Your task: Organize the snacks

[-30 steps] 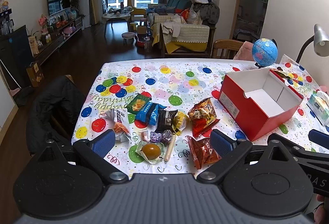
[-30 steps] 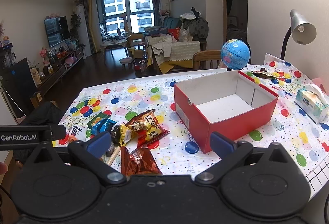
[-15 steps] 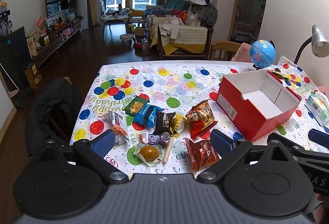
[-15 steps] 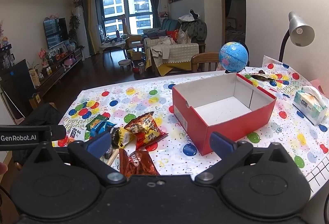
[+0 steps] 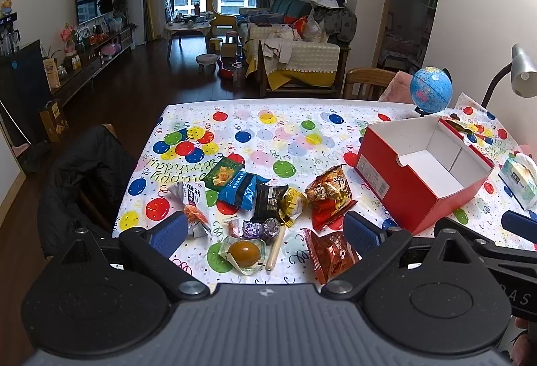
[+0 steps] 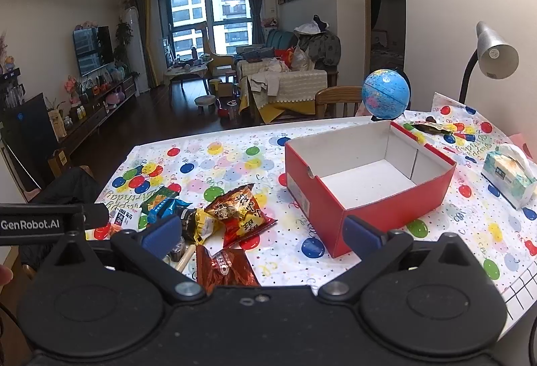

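Several snack packets lie in a heap near the table's front edge: a red-orange chip bag (image 5: pixel 330 195) (image 6: pixel 240 213), a dark red foil packet (image 5: pixel 329 253) (image 6: pixel 225 270), a blue packet (image 5: pixel 240 190), a green packet (image 5: pixel 223 173), a black-and-yellow packet (image 5: pixel 273 200), a white packet (image 5: pixel 193 200) and a wrapped brown egg (image 5: pixel 245 252). An empty red box (image 5: pixel 423 179) (image 6: pixel 365 185) stands open to their right. My left gripper (image 5: pixel 265 231) is open and empty above the heap. My right gripper (image 6: pixel 261 233) is open and empty between the packets and the box.
A balloon-print cloth covers the table (image 5: pixel 268 134). A globe (image 6: pixel 386 92), a desk lamp (image 6: pixel 493 54) and a tissue pack (image 6: pixel 508 174) stand at the right. A chair with a black jacket (image 5: pixel 84 171) is at the left edge.
Both grippers have drawn back and risen slightly, so the table looks a little farther away. Nothing on the table has moved.
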Demonstrator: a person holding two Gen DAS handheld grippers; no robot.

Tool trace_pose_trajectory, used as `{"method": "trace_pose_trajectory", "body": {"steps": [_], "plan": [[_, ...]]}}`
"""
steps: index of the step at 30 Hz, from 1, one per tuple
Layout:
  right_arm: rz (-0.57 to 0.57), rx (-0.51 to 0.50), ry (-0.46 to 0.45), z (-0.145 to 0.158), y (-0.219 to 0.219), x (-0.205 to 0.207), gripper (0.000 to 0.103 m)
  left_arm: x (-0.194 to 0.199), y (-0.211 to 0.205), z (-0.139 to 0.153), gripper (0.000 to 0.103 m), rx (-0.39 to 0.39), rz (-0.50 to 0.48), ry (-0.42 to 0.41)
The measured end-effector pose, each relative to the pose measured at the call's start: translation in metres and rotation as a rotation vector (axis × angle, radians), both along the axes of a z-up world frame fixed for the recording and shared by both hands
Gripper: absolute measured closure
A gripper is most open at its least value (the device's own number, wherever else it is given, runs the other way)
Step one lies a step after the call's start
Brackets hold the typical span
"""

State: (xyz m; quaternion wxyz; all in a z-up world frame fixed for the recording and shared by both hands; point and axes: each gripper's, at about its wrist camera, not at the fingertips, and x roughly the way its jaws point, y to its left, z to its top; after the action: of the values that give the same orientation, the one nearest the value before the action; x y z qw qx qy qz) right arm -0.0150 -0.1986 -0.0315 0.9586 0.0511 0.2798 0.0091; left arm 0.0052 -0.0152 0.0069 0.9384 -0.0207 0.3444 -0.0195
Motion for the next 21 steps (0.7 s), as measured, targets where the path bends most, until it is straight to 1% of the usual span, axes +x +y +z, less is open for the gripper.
{"method": "trace_pose_trajectory", "body": {"steps": [5, 10, 14, 17, 21], "plan": [[0.007, -0.009, 0.016, 0.000, -0.006, 0.009, 0.000, 0.010, 0.008, -0.006, 0.004, -0.012, 0.015, 0.027], [0.025, -0.019, 0.050, -0.006, -0.004, 0.024, 0.000, 0.030, 0.016, -0.023, 0.004, -0.026, 0.041, 0.078], [0.028, -0.019, 0.104, -0.024, 0.005, 0.042, 0.000, 0.044, 0.028, -0.044, 0.004, -0.034, 0.078, 0.141], [0.040, -0.028, 0.150, -0.044, 0.012, 0.054, 0.000, 0.053, 0.038, -0.063, 0.004, -0.037, 0.119, 0.192], [0.072, -0.048, 0.194, -0.063, 0.014, 0.065, 0.000, 0.059, 0.048, -0.084, 0.004, -0.035, 0.150, 0.238]]}}
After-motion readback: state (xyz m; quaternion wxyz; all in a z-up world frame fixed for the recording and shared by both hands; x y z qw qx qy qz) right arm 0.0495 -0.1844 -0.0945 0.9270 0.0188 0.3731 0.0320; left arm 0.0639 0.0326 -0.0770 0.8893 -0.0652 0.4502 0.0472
